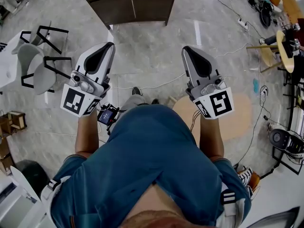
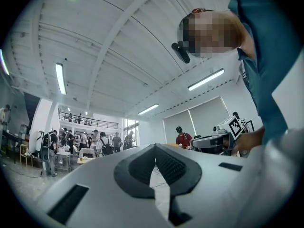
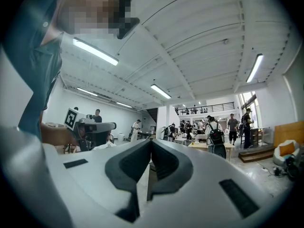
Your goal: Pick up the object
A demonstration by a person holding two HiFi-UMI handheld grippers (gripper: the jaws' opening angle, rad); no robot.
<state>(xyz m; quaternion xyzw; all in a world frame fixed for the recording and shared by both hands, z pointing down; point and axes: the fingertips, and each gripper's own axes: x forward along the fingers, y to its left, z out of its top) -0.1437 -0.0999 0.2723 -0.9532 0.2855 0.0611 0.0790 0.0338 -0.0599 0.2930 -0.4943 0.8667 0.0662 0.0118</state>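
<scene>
I see no object to pick up in any view. In the head view my left gripper [image 1: 107,46] and right gripper [image 1: 187,50] are held side by side at chest height, pointing away from the person in the blue shirt [image 1: 152,165]. The left gripper view looks up into a large hall, and there the left gripper [image 2: 154,147] has its dark pads closed together with nothing between them. In the right gripper view, the right gripper [image 3: 150,142] is likewise shut and empty. Each gripper shows in the other's view, the right gripper [image 2: 214,141] and the left gripper [image 3: 92,127].
Below is a marble floor [image 1: 156,56] with cables. A dark cabinet [image 1: 130,3] stands ahead and white chairs [image 1: 34,65] at the left. A round wooden table [image 1: 240,115] is under the right arm, and a stool [image 1: 284,49] and gear lie at the right. Several people stand far off in the hall [image 2: 99,144].
</scene>
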